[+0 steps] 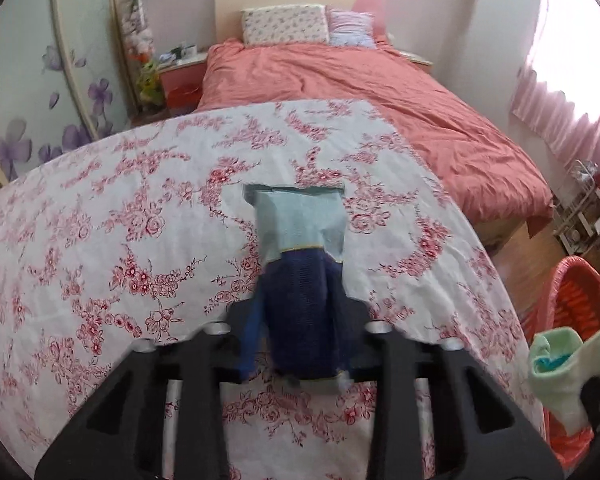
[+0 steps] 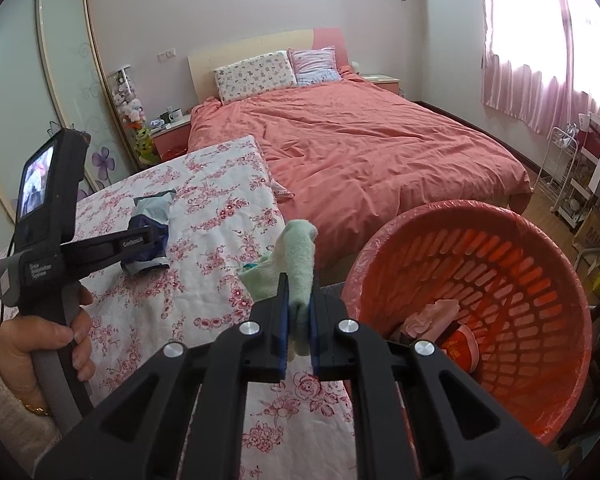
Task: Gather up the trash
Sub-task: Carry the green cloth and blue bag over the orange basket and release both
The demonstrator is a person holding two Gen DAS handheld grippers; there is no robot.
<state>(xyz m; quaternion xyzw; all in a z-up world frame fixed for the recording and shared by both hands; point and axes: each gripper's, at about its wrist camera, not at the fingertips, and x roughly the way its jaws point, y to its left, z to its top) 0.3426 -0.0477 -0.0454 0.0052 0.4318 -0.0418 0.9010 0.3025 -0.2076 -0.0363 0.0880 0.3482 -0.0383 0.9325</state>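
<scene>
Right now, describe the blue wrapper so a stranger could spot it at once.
Find the flowered white and red cloth beside the salmon bed. On it lies the wrapper, with the left claw at its near end. It is navy below and pale grey-blue above, unlike the mint green cloth in the right claw.

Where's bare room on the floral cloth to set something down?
Free: the floral-print white cloth left of the crumpled blue-and-grey snack packet, out to its left edge, and the far strip toward the coral duvet. Crowded: the near-right edge, by the mint-green sock and red slotted plastic basket.
</scene>
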